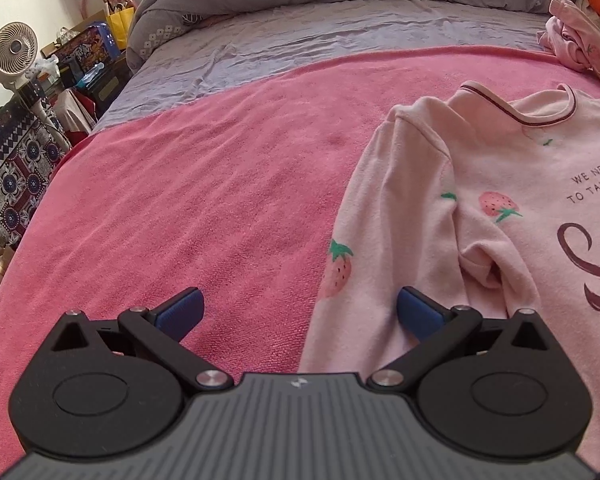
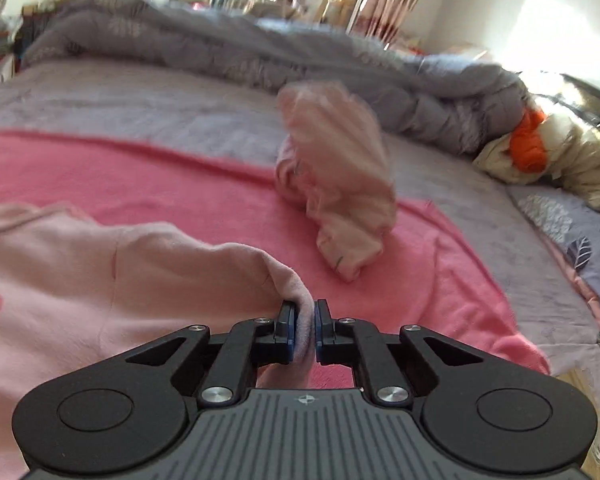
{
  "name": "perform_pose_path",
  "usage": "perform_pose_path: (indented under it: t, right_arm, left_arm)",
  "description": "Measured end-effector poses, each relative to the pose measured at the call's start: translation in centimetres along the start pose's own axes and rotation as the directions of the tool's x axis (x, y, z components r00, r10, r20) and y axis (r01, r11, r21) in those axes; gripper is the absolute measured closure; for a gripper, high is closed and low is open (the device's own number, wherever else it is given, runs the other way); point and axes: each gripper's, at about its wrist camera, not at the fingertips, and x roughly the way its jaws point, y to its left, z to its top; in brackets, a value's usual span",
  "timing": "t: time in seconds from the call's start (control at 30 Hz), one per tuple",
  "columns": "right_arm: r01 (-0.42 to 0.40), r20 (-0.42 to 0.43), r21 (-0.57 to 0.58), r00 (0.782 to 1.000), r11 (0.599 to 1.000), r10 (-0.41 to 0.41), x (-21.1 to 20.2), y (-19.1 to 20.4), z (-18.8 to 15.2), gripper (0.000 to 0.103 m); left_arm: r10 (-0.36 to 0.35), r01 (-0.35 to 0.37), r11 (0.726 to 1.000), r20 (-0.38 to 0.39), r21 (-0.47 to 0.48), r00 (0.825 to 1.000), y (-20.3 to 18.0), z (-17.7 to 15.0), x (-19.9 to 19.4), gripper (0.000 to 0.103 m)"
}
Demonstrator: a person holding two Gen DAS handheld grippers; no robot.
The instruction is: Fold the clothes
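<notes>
Pinching the pink top's [image 2: 80, 264] sleeve, the right gripper's [image 2: 304, 330] fingers clamp; the left gripper [image 1: 298, 312] gapes wide.

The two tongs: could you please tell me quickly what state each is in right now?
Left tongs: open, holding nothing, over the edge of the pink strawberry top.
Right tongs: closed on that top's sleeve.
</notes>
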Motion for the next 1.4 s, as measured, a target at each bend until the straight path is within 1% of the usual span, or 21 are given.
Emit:
perform_pose_path:
  t: [0.03, 0.07, 0.13, 0.2, 0.27, 0.3, 0.33, 0.43, 0.53, 0.57, 0.77, 0.93, 0.97, 1.0, 1.03, 1.1, 1.17, 1.23, 1.27, 1.37, 1.4]
  right_arm:
    - [0.012, -0.055, -0.02, 0.998, 1.0, -0.014, 1.8, 0.6, -0.3, 0.078]
    - [0.05, -0.04, -0.043, 0.998, 0.998, -0.052, 1.7, 1.2, -0.3, 0.072]
    - [0.117, 0.026, -0.081, 0.993, 0.99, -0.115, 0.3, 2.2, 0.1, 0.063]
    - [0.136, 0.109, -0.108, 0.986, 0.985, -0.125, -1.9, 3.1, 0.9, 0.061]
    - [0.131, 0.204, -0.13, 0.974, 0.983, -0.102, -4.6, 4.1, 2.0, 0.044]
    - [0.105, 0.239, -0.132, 0.968, 0.986, -0.071, -5.7, 4.6, 2.5, 0.042]
    - [0.041, 0.269, -0.134, 0.963, 0.99, -0.003, -6.9, 5.2, 3.4, 0.041]
    - [-0.178, 0.268, -0.144, 0.94, 0.973, 0.212, -8.4, 7.9, 5.7, 0.041]
    - [-0.39, 0.226, -0.157, 0.88, 0.907, 0.418, -8.5, 11.9, 7.8, 0.041]
    - [-0.431, 0.212, -0.163, 0.863, 0.888, 0.458, -8.1, 13.6, 8.3, 0.041]
    - [-0.507, 0.127, -0.148, 0.842, 0.849, 0.525, -4.4, 22.4, 10.2, 0.043]
    - [-0.548, 0.096, -0.096, 0.826, 0.831, 0.555, -2.9, 24.1, 9.9, 0.043]
    - [-0.552, 0.094, -0.087, 0.824, 0.829, 0.559, -2.7, 24.2, 9.8, 0.043]
    - [-0.556, 0.092, -0.079, 0.822, 0.827, 0.562, -2.5, 24.3, 9.7, 0.043]
    - [-0.561, 0.089, -0.071, 0.82, 0.825, 0.565, -2.3, 24.4, 9.6, 0.043]
    - [-0.567, 0.087, -0.056, 0.817, 0.822, 0.57, -1.9, 24.6, 9.4, 0.043]
    - [-0.574, 0.088, -0.047, 0.813, 0.817, 0.576, -1.7, 24.7, 9.5, 0.043]
    - [-0.585, 0.092, -0.044, 0.805, 0.81, 0.586, -1.6, 24.7, 9.5, 0.043]
    - [-0.592, 0.095, -0.045, 0.799, 0.805, 0.593, -1.7, 24.6, 9.5, 0.043]
    - [-0.63, 0.112, -0.04, 0.768, 0.775, 0.63, -1.9, 24.3, 9.5, 0.043]
    - [-0.65, 0.116, -0.032, 0.752, 0.759, 0.649, -1.9, 24.3, 9.5, 0.043]
  left_arm:
    - [0.008, -0.008, 1.0, 0.004, 0.01, 1.0, 0.1, -0.2, -0.3, 0.0]
    - [0.015, -0.015, 1.0, 0.008, 0.021, 1.0, 0.1, -0.4, -0.5, 0.0]
    - [0.028, -0.029, 0.999, 0.017, 0.041, 0.999, 0.3, -0.7, -1.0, 0.0]
    - [0.034, -0.035, 0.998, 0.026, 0.048, 0.999, 0.6, -1.1, -1.7, 0.0]
    - [0.041, -0.043, 0.998, 0.035, 0.052, 0.999, 0.8, -1.5, -2.4, 0.0]
    - [0.048, -0.051, 0.997, 0.044, 0.059, 0.998, 0.8, -1.8, -2.8, 0.0]
    - [0.058, -0.062, 0.996, 0.054, 0.065, 0.997, 0.9, -2.2, -3.3, 0.0]
    - [0.082, -0.086, 0.995, 0.073, 0.058, 0.994, 1.5, -4.1, -5.2, 0.0]
    - [0.101, -0.104, 0.994, 0.078, 0.035, 0.992, 2.7, -6.7, -7.3, 0.0]
    - [0.112, -0.114, 0.993, 0.074, 0.033, 0.991, 3.1, -7.8, -8.2, 0.0]
    - [0.131, -0.134, 0.989, 0.069, 0.054, 0.989, 3.8, -11.9, -10.4, 0.0]
    - [0.027, -0.042, 0.994, 0.144, 0.104, 0.989, 3.0, -11.7, -11.7, 0.004]
    - [-0.025, 0.006, 0.993, 0.163, 0.114, 0.986, 2.9, -11.6, -11.9, 0.005]
    - [-0.066, 0.047, 0.992, 0.157, 0.118, 0.985, 2.7, -11.4, -11.7, 0.011]
    - [-0.106, 0.088, 0.989, 0.15, 0.122, 0.983, 2.6, -11.2, -11.5, 0.026]
    - [-0.142, 0.132, 0.986, 0.103, 0.1, 0.985, 2.5, -11.0, -10.3, 0.045]
    - [-0.189, 0.184, 0.981, 0.081, 0.061, 0.979, 2.8, -10.8, -9.4, 0.051]
    - [-0.233, 0.232, 0.972, 0.095, 0.015, 0.968, 3.7, -10.7, -9.6, 0.068]
    - [-0.241, 0.243, 0.97, 0.101, -0.008, 0.965, 4.1, -10.7, -9.7, 0.069]
    - [-0.26, 0.269, 0.96, 0.115, -0.075, 0.959, 5.1, -10.8, -9.8, 0.08]
    - [-0.266, 0.278, 0.955, 0.12, -0.101, 0.956, 5.5, -10.9, -9.8, 0.09]
